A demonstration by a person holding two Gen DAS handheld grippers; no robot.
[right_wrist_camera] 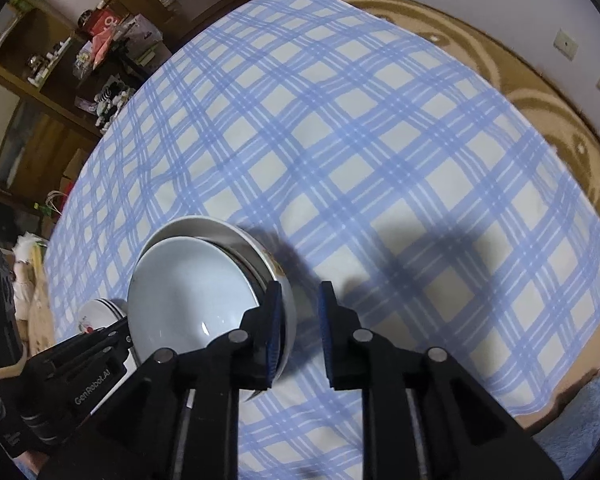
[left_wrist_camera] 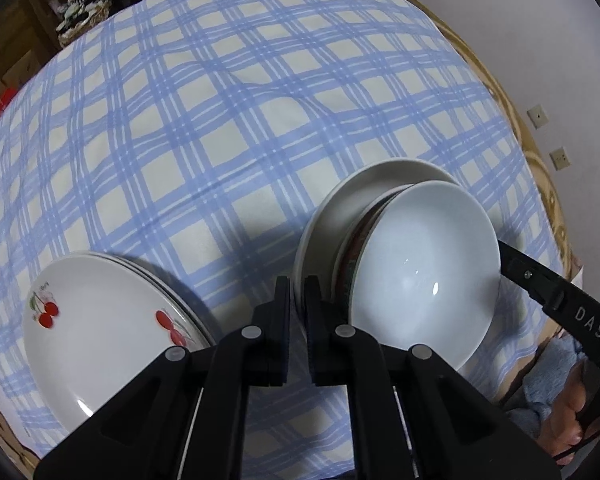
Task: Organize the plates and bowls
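Three bowls sit nested on the blue checked cloth: a pale white bowl (left_wrist_camera: 424,272) on top, a dark-patterned one (left_wrist_camera: 350,248) under it, and a cream bowl (left_wrist_camera: 364,184) outermost. My left gripper (left_wrist_camera: 297,300) is shut on the cream bowl's near-left rim. The right wrist view shows the same nest (right_wrist_camera: 188,292), with my right gripper (right_wrist_camera: 300,308) open astride the cream bowl's right wall (right_wrist_camera: 289,312); cloth shows between that wall and the right pad. A stack of cherry-printed plates (left_wrist_camera: 100,332) lies left of the bowls, also visible as plates (right_wrist_camera: 100,312).
The checked cloth (left_wrist_camera: 220,140) stretches far beyond the dishes. A brown patterned rug (right_wrist_camera: 560,120) borders it on the right, and shelves full of clutter (right_wrist_camera: 100,60) stand at the far left. A hand (left_wrist_camera: 568,420) holds the right gripper's body (left_wrist_camera: 552,300).
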